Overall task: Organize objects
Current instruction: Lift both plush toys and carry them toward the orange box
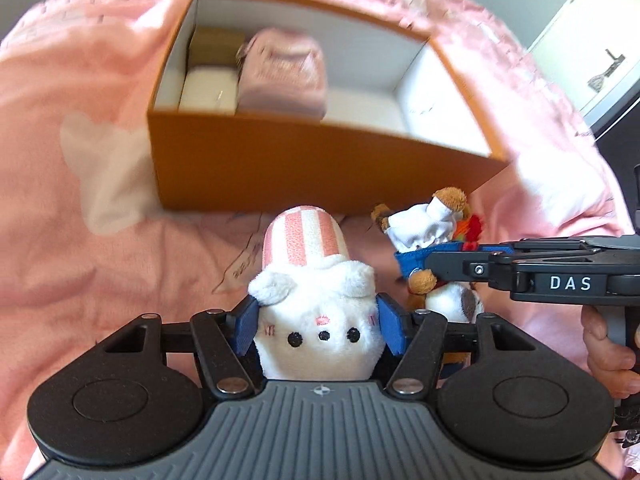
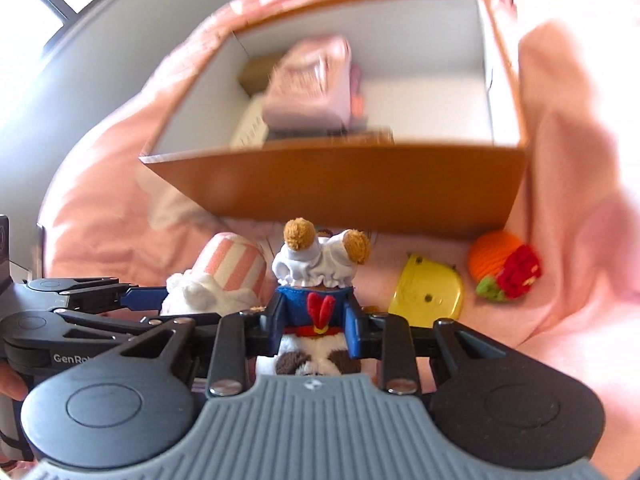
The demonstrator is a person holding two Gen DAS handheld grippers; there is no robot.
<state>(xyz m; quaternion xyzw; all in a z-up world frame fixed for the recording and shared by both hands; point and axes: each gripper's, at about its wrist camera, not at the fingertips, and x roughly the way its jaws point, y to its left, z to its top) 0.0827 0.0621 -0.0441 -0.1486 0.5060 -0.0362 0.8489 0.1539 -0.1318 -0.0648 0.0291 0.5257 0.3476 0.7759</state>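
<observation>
Left gripper (image 1: pixel 318 326) squeezing one white plush (image 1: pixel 316 320), right gripper (image 2: pixel 316 330) clamping one dressed plush (image 2: pixel 318 280), one orange box (image 1: pixel 320 168) holding three items, two toys lying beside it

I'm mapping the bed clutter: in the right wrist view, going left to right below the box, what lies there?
Striped plush → dressed plush dog → yellow plastic piece → orange knitted ball.

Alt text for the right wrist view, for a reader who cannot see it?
The right gripper clamps a brown-and-white plush dog in blue, facing an open orange box on pink bedding. A yellow plastic piece and an orange crocheted toy lie to its right.
</observation>
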